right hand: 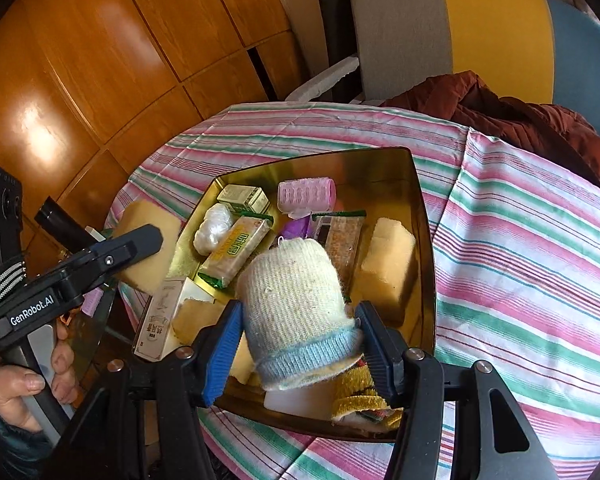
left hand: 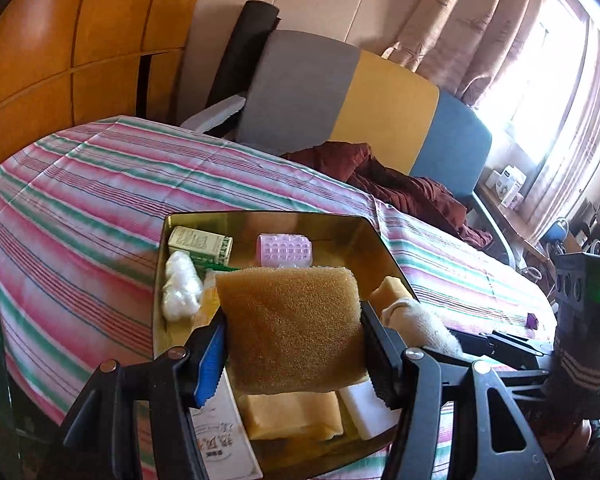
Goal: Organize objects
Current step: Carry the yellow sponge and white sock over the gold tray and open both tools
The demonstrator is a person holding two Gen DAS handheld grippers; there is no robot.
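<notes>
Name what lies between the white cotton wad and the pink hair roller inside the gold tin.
A small green-and-cream box lies between the cotton wad and the roller, clearest in the right wrist view.

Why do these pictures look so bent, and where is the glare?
Left wrist view: the window is blown out white, and the fisheye lens bows the striped cloth. Right wrist view: a bright glare patch sits on the wooden wardrobe; corners go black.

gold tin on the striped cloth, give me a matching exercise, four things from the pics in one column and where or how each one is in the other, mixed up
Things:
1. brown sponge
2. rolled sock
3. pink hair roller
4. cotton ball bag

States:
a. lying loose near the far wall of the gold tin
b. clamped in the right gripper
c. clamped in the left gripper
d. beside the green and white box

Pairs: 1-c, 2-b, 3-a, 4-d
</notes>
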